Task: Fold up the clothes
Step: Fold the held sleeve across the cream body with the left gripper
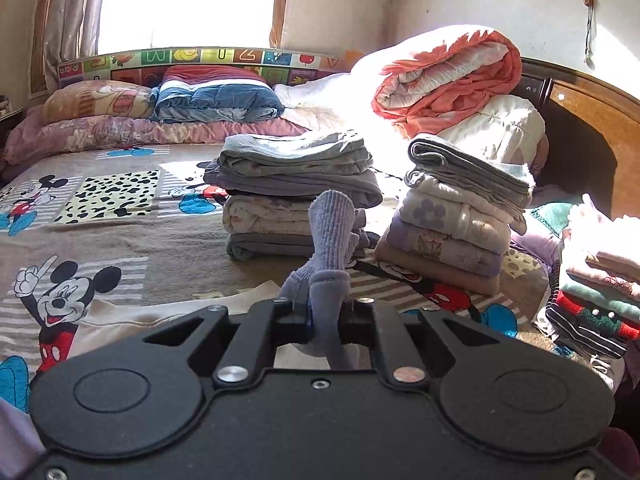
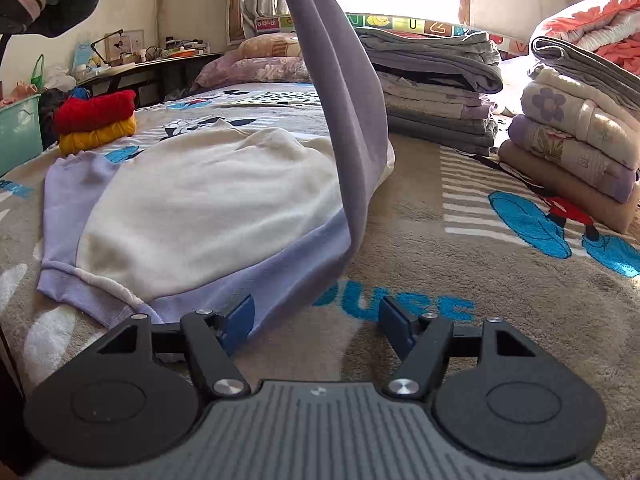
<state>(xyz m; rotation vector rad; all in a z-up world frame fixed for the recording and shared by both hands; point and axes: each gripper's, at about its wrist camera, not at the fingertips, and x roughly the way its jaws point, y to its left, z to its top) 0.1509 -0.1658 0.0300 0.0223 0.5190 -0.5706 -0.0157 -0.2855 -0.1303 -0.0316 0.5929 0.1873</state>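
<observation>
The cuff [image 1: 332, 216] is pinched in the closed left gripper [image 1: 325, 314], lifting the sleeve [image 2: 344, 92] for folding over the sweater [image 2: 216, 200] on the bed [image 2: 460, 248]. The right gripper [image 2: 316, 322] stands open, probably near the hem.

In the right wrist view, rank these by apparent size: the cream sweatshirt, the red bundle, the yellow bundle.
1. cream sweatshirt, by far the largest, though also the nearest.
2-3. red bundle and yellow bundle: stacked together, too alike to rank.
</observation>
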